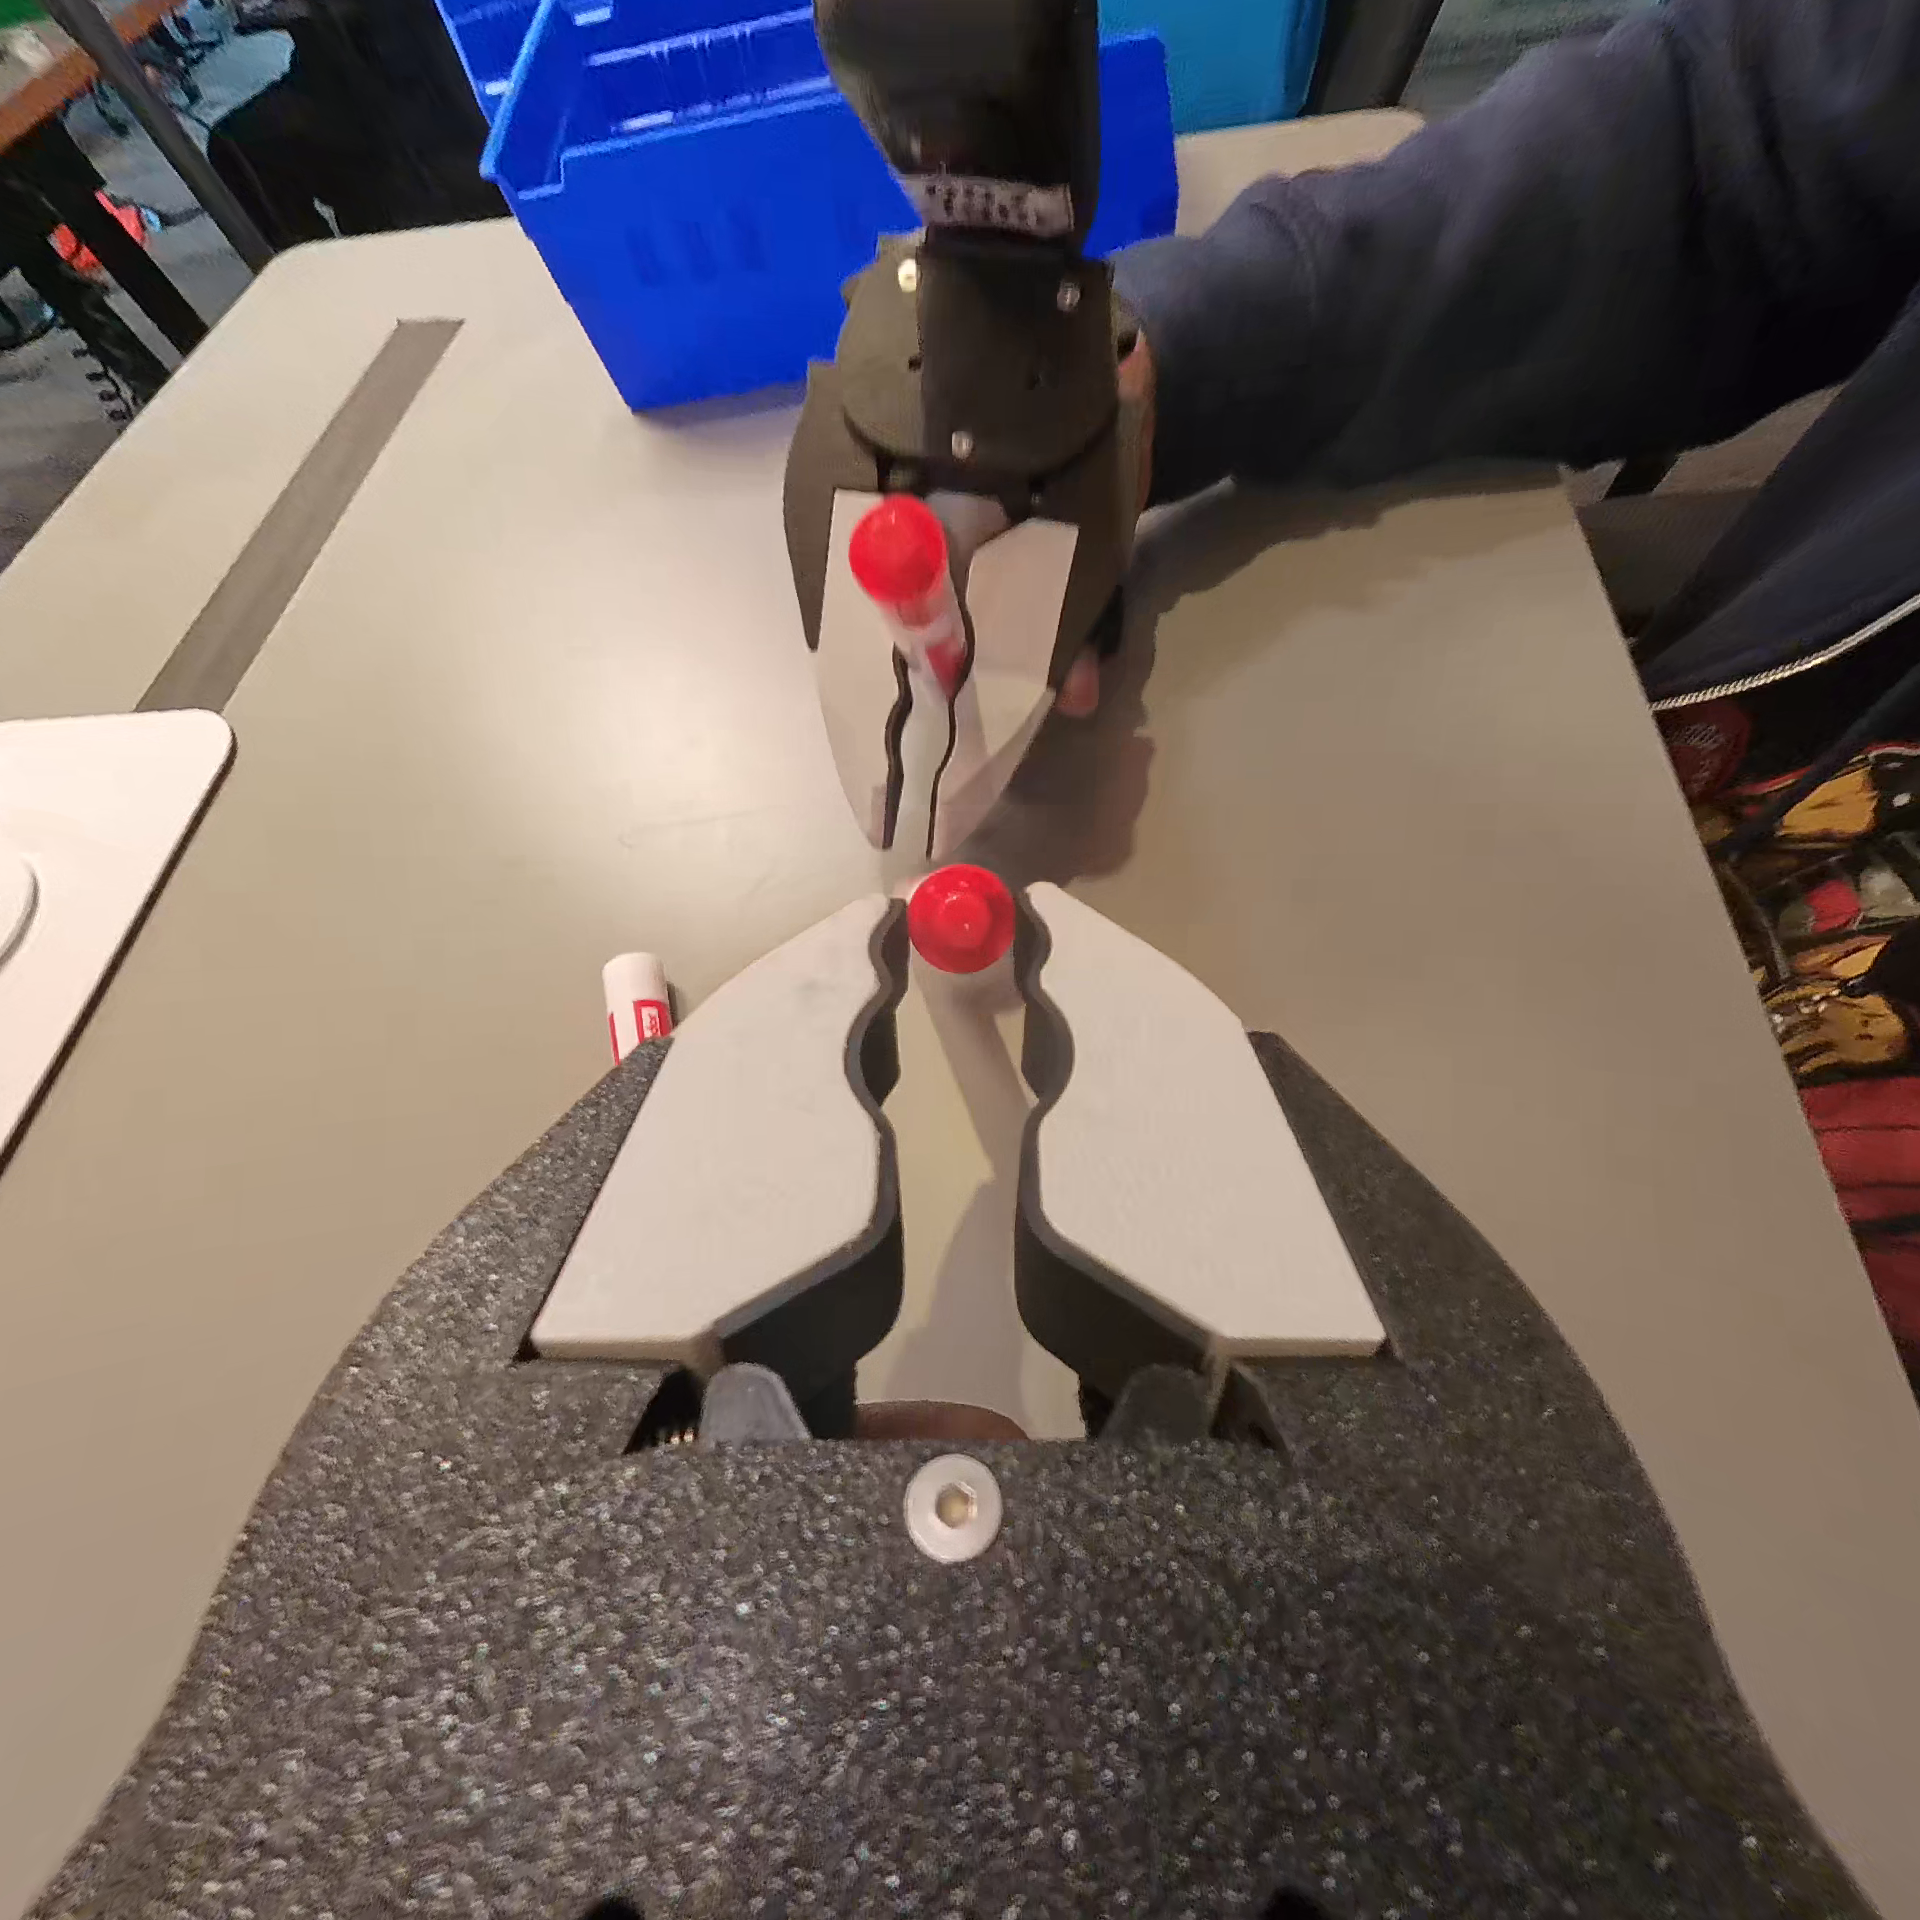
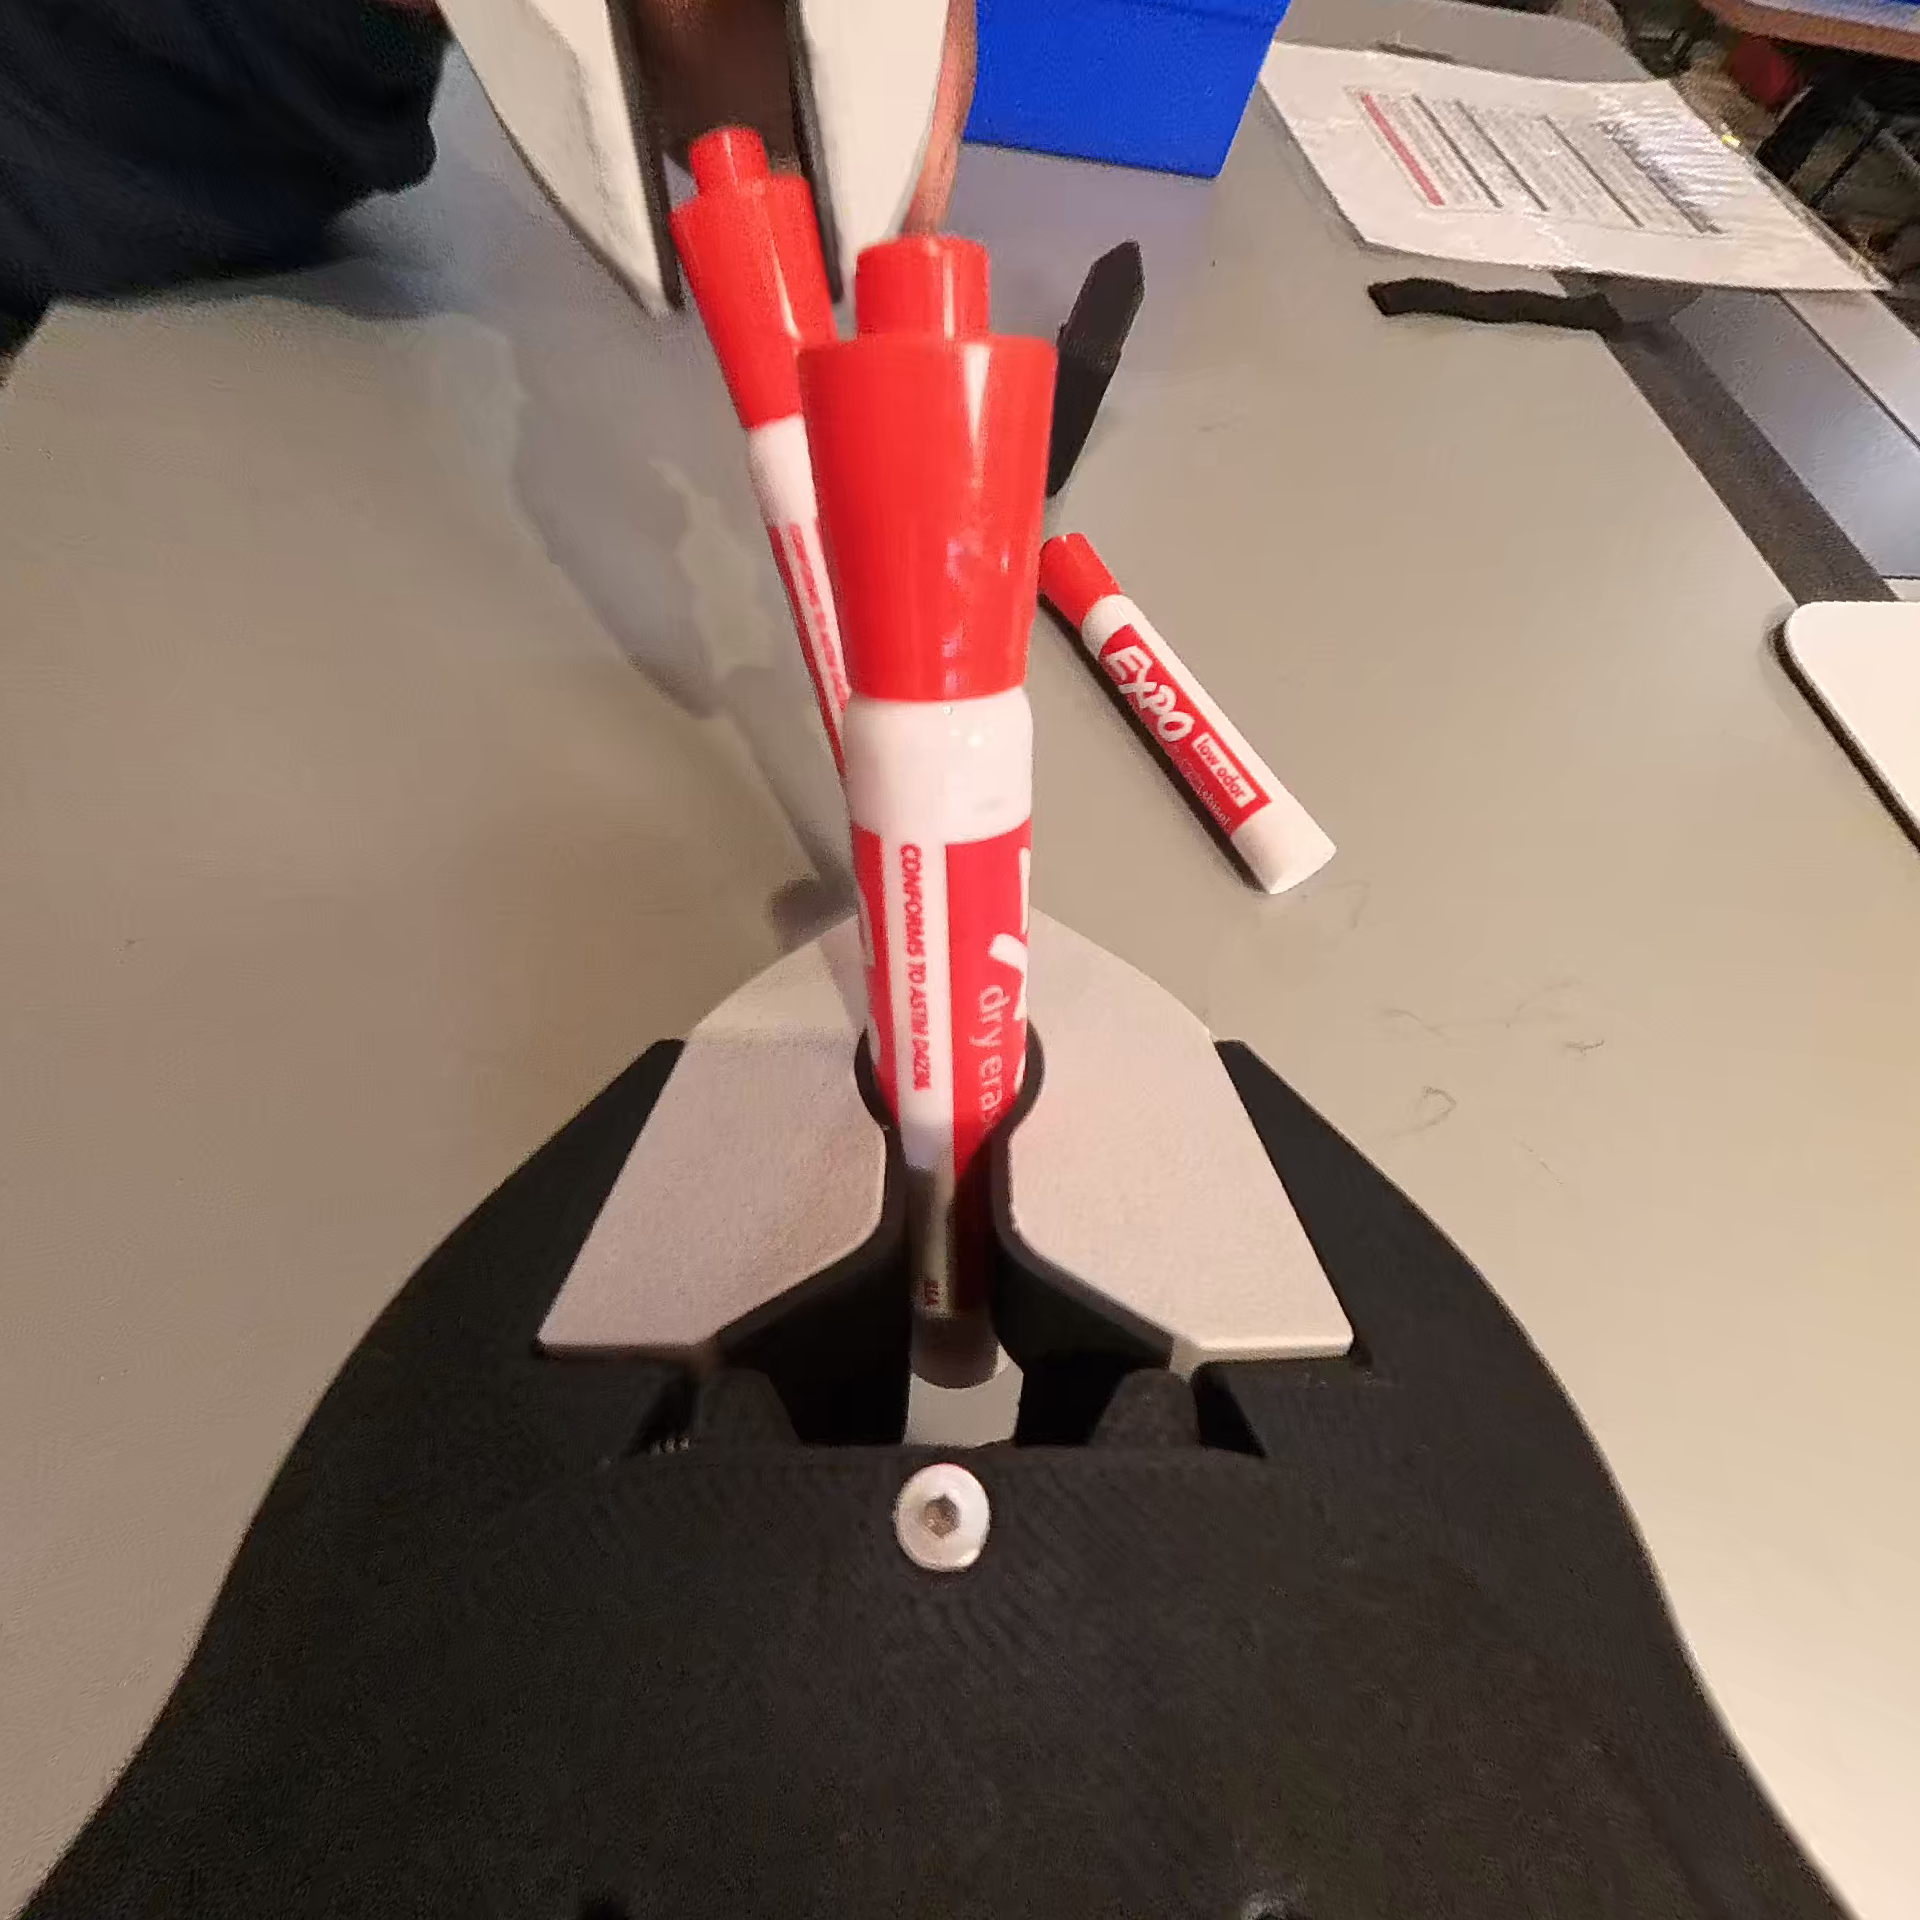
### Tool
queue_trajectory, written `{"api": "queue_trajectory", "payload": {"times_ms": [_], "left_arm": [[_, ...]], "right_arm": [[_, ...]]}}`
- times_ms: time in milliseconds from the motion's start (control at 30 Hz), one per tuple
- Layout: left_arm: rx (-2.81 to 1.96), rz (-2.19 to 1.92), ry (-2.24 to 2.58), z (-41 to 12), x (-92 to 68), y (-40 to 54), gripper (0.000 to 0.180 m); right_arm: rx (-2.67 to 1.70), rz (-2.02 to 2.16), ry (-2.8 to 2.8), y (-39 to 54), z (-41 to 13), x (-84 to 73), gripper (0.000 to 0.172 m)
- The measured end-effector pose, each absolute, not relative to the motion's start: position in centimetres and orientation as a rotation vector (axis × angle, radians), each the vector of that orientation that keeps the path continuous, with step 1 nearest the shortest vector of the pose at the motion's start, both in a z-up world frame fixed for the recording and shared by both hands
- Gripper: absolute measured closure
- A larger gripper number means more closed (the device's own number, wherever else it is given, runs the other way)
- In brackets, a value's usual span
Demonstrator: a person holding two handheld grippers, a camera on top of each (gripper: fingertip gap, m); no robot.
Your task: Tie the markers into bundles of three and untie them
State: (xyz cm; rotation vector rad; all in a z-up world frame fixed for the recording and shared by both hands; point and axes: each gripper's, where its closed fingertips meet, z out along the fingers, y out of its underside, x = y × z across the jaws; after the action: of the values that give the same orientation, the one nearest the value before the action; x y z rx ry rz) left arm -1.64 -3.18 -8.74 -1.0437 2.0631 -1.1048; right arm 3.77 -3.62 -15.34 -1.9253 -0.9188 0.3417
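1. A red-capped marker (image 2: 935,644) stands mid-frame, pinched in the right gripper (image 2: 940,1081).
2. Another marker (image 1: 958,920), centre frame, is clamped by the left gripper (image 1: 961,935).
3. A third marker (image 2: 1184,712) lies right of centre on the tabletop (image 2: 416,831).
4. A blue bin (image 1: 707,208) sits at upper centre.

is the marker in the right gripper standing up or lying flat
Standing up. The marker rises from the closed fingers of the right gripper, red cap on top, while another marker lies flat on the table.
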Motion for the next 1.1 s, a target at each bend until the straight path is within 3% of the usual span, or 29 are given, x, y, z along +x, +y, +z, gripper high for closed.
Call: {"api": "queue_trajectory", "payload": {"times_ms": [1100], "left_arm": [[-1.256,-1.212,1.697,-9.9,4.1,-3.1,0.162]], "right_arm": [[-1.903,0.358,-0.793,-2.7,-13.9,3.6,0.161]]}}
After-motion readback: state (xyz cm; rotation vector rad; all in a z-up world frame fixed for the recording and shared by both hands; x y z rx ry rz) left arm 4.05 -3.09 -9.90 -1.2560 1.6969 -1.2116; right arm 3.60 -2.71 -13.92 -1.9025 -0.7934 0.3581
